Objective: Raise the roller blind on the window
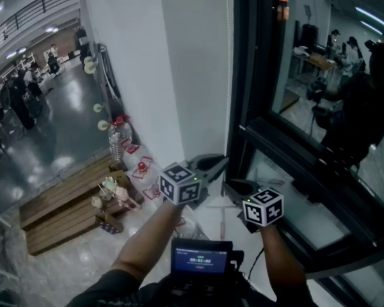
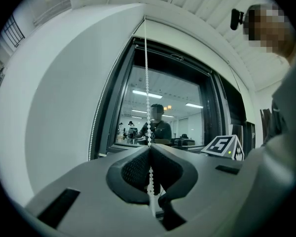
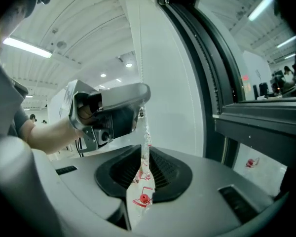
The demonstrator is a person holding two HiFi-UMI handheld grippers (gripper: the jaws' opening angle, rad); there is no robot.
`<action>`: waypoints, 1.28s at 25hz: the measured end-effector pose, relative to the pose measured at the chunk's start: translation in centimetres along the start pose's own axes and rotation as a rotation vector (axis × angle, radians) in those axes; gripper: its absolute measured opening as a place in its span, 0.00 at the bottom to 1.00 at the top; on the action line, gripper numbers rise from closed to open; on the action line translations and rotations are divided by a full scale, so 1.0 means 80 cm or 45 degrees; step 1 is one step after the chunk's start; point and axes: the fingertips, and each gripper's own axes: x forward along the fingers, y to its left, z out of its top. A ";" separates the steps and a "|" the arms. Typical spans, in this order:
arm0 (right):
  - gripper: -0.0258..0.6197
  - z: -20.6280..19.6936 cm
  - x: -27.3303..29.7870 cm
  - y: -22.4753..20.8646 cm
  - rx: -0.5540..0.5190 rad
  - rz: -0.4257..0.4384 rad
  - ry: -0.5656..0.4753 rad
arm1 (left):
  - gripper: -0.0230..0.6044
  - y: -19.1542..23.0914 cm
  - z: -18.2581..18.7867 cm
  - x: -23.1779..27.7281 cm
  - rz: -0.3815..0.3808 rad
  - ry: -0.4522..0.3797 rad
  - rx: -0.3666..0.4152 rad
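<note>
A white bead chain (image 2: 146, 73) hangs straight down in front of the dark-framed window (image 2: 167, 107). My left gripper (image 2: 149, 149) is shut on this chain, which runs between its pads and out below them. In the head view the left gripper (image 1: 221, 164) points at the window frame (image 1: 243, 75), and my right gripper (image 1: 233, 185) sits just below and to its right. In the right gripper view the right gripper (image 3: 144, 154) is open by a narrow gap. The left gripper (image 3: 138, 95) is right above it, and the chain (image 3: 144, 127) drops blurred toward that gap.
A white wall (image 1: 179, 62) stands left of the window. Far below lie wooden pallets (image 1: 64, 210), a water bottle (image 1: 117, 142) and small red ornaments (image 1: 141, 166). A screen device (image 1: 201, 258) hangs at my chest. The sill (image 1: 288, 213) runs to the right.
</note>
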 end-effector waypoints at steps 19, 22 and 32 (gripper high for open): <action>0.20 0.226 -0.054 0.017 -0.182 0.046 -0.393 | 0.05 -0.014 0.002 -0.003 -0.019 0.005 0.018; 0.20 0.239 -0.045 0.021 -0.185 0.069 -0.399 | 0.05 -0.018 0.002 -0.003 -0.030 0.009 0.024; 0.04 0.241 -0.032 0.020 -0.160 0.091 -0.402 | 0.05 -0.018 0.000 0.000 -0.019 0.006 0.023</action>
